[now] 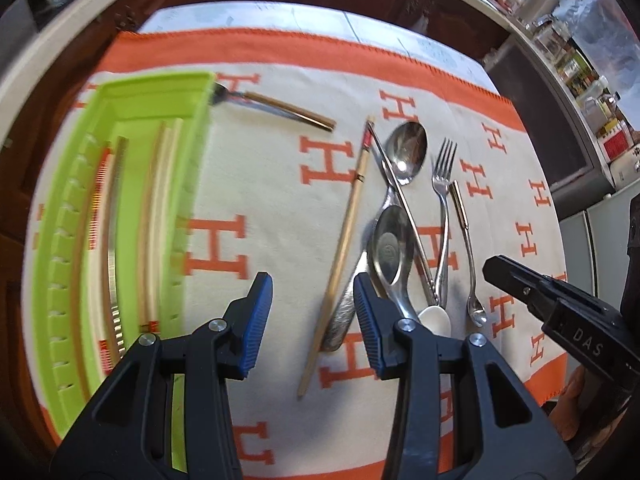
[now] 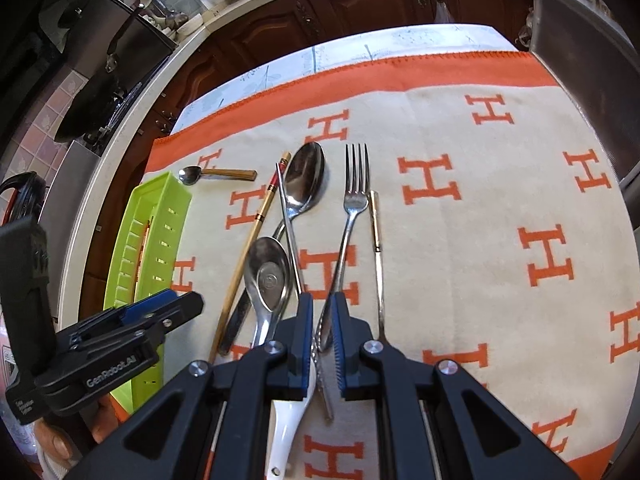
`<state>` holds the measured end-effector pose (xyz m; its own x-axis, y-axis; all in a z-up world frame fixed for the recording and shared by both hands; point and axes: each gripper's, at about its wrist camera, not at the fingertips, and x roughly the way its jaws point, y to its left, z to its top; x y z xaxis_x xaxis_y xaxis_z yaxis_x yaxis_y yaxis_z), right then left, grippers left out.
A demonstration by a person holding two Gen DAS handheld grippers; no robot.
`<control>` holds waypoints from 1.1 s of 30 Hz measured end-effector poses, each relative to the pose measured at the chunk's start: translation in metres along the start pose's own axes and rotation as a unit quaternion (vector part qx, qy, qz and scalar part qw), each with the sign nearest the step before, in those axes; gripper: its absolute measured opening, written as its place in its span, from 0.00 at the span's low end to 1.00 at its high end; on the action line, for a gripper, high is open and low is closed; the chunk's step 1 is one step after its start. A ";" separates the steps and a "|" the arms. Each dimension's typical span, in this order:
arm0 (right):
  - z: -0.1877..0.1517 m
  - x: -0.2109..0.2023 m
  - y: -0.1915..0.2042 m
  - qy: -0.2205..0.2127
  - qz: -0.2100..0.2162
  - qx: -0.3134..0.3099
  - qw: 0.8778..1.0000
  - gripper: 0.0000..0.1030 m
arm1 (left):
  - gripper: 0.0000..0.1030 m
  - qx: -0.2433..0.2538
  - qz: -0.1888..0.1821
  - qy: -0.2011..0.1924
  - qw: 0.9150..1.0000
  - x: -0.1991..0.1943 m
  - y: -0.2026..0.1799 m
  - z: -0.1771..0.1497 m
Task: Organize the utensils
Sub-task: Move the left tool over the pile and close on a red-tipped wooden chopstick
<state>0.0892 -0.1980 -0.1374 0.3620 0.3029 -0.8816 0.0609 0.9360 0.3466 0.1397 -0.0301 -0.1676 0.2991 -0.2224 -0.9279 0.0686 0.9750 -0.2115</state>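
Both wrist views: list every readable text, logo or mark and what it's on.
"DAS" on the right gripper body.
"GenRobot.AI" on the left gripper body.
"H", repeated in orange on the cloth.
Round stamp in the short spoon bowl: unreadable.
Small white print low on the left gripper's side: too blurred.

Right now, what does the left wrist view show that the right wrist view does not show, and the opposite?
Only the left wrist view shows the chopsticks lying inside the green tray and the open left gripper from behind. Only the right wrist view shows the right gripper narrowed around the fork handle, and the white spoon's full handle. Both show the tray, fork, large spoon, and loose chopstick on the cloth.
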 end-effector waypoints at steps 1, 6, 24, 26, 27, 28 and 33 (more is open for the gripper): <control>0.000 0.001 -0.001 0.002 0.002 0.000 1.000 0.09 | 0.37 0.004 -0.002 0.004 1.000 0.005 -0.002 0.002; 0.001 0.007 -0.005 0.008 0.007 -0.002 1.000 0.09 | 0.37 0.026 0.010 0.023 0.999 0.027 -0.016 0.011; 0.003 0.021 -0.002 0.017 0.003 -0.037 0.999 0.09 | 0.28 0.065 0.066 0.024 0.995 0.057 -0.034 0.028; 0.004 0.023 0.000 0.021 -0.002 -0.047 0.999 0.09 | 0.28 0.075 0.074 0.021 0.994 0.060 -0.039 0.031; 0.004 0.024 0.001 0.022 -0.003 -0.050 0.999 0.09 | 0.28 0.079 0.076 0.021 0.994 0.061 -0.041 0.032; 0.004 0.025 0.002 0.023 -0.005 -0.054 0.998 0.09 | 0.28 0.082 0.078 0.022 0.993 0.062 -0.042 0.033; 0.006 0.033 0.012 0.039 -0.011 -0.086 0.995 0.09 | 0.04 0.102 0.080 0.033 0.991 0.060 -0.046 0.034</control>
<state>0.1072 -0.1781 -0.1611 0.2886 0.2885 -0.9129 -0.0943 0.9575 0.2727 0.1867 -0.0879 -0.2036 0.2596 -0.0579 -0.9640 0.2180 0.9759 0.0001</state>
